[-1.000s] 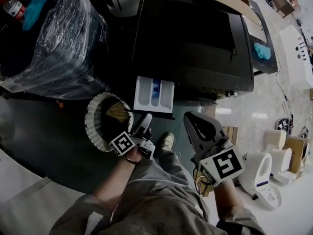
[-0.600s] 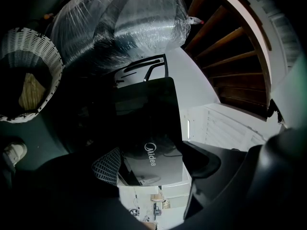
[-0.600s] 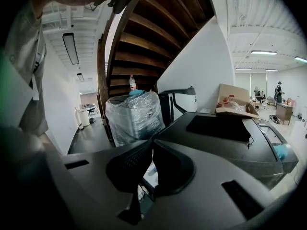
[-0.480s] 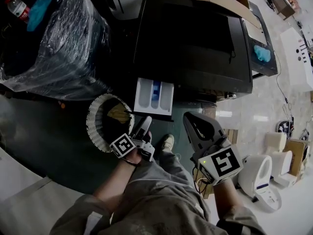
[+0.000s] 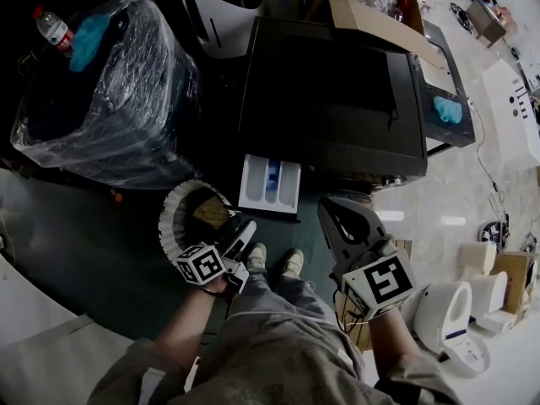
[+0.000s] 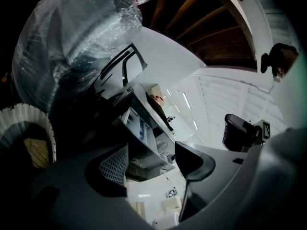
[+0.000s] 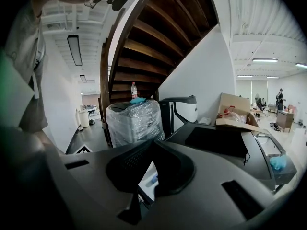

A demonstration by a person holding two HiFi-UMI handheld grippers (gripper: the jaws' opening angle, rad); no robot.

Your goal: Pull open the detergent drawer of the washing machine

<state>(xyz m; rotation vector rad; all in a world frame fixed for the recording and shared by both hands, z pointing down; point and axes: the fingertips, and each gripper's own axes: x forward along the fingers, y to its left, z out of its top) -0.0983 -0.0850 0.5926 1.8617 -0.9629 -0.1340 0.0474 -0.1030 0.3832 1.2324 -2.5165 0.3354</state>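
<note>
The white plastic detergent drawer (image 5: 270, 184), a rectangular tray with rounded compartments and a blue insert, stands pulled out from the glossy black washing machine (image 5: 329, 91), whose front is hidden beneath its flat top. The left tool (image 5: 239, 234), jaws apart though just closing somewhat, has nothing between them; it hangs beside a pleated white basket (image 5: 169, 222). The right tool (image 5: 329, 209) has its textured tips together, empty.

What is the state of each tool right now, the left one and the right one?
Left tool: open, nothing between its jaws, which have just been closing.
Right tool: closed, holding nothing.
</note>
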